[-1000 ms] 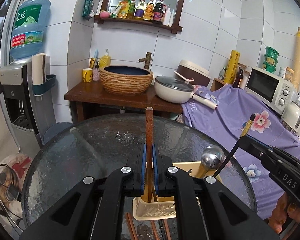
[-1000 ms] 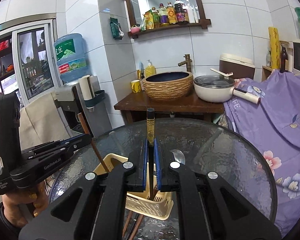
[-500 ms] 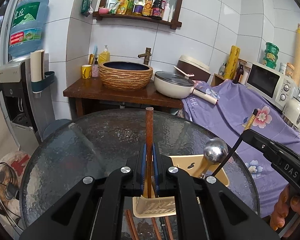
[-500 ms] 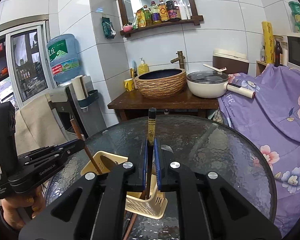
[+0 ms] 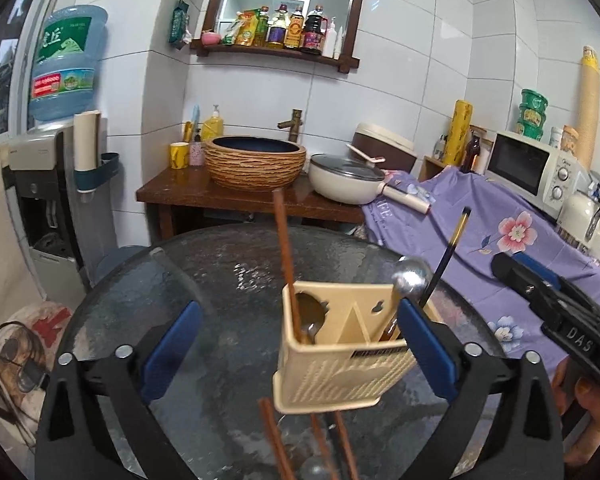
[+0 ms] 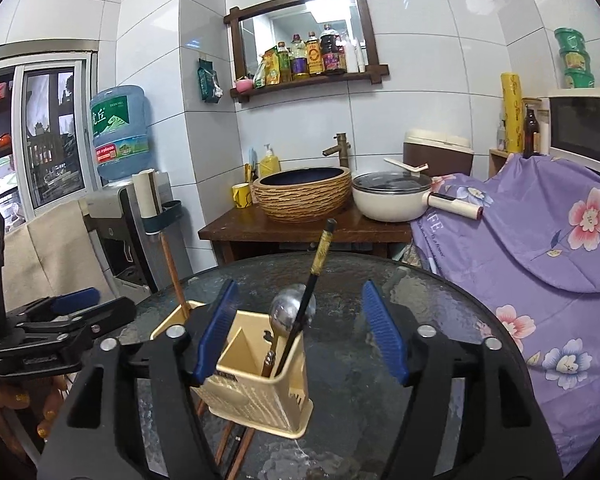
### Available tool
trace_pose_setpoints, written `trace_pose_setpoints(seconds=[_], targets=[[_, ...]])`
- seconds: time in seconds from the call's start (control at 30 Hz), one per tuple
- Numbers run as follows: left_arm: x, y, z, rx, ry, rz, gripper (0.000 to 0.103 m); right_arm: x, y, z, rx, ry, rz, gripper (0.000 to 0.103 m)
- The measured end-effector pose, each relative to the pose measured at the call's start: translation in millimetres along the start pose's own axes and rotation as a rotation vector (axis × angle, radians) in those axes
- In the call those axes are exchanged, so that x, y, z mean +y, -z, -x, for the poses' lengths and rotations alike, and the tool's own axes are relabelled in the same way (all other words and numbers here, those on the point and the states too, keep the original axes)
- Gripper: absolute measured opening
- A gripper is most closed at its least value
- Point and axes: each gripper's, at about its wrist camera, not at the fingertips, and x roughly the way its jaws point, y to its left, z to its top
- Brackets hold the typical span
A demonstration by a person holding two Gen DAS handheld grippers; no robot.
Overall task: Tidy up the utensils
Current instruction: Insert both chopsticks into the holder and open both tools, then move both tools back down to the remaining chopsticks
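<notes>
We see a white-tiled kitchen, and we place everything by the round glass table (image 5: 220,280) in the middle. Behind the table stands a dark wooden counter (image 5: 236,196) with a woven basin (image 5: 254,162) and a cream pan (image 5: 346,180) on it; above the counter hangs a wooden shelf (image 5: 276,50) of bottles. To the table's left is a water dispenser (image 5: 40,184) carrying a blue bottle. To its right a purple flowered cloth (image 5: 480,232) drapes down, with a microwave (image 5: 536,168) behind it.

On the table, near its front edge, stands a cream holder (image 5: 340,360) with compartments. A brown chopstick (image 5: 284,252) stands upright in its left compartment; a dark chopstick (image 6: 312,292) and a steel ladle (image 6: 292,312) lean in its right one. More chopsticks (image 5: 276,440) lie flat on the glass in front of the holder.

Our left gripper (image 5: 296,348) has just been opening; its blue pads stand wide on either side of the holder and press on nothing. Our right gripper (image 6: 300,332) has also just been opening, and the dark chopstick stands free between its spread pads.
</notes>
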Motion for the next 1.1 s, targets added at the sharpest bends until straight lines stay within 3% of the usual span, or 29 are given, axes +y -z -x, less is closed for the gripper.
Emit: trace_pose_setpoints(seconds=[0.2, 0.3, 0.43, 0.53, 0.77, 0.97, 1.1], targets=[[23, 48, 5, 0.093, -0.076, 0.030, 0.097, 8, 45, 16, 0.072, -0.030, 0.018, 0.074], [31, 75, -2, 0.155, -0.094, 0.052, 0.094, 16, 80, 5, 0.209, -0.053, 0.038, 0.074], [36, 111, -19, 0.270, -0.073, 0.075, 0.066, 26, 120, -12, 0.347, -0.068, 0.042, 0.074], [42, 130, -30, 0.333, -0.057, 0.107, 0.052, 31, 146, -22, 0.426, -0.067, 0.043, 0.073], [35, 144, -41, 0.383, -0.027, 0.103, 0.037, 47, 174, -37, 0.527, -0.081, 0.060, 0.060], [25, 145, -50, 0.399, -0.020, 0.075, 0.033, 59, 180, -43, 0.560, -0.066, 0.089, 0.050], [25, 147, -53, 0.409, -0.019, 0.075, 0.032, 64, 181, -47, 0.574, -0.052, 0.099, 0.049]])
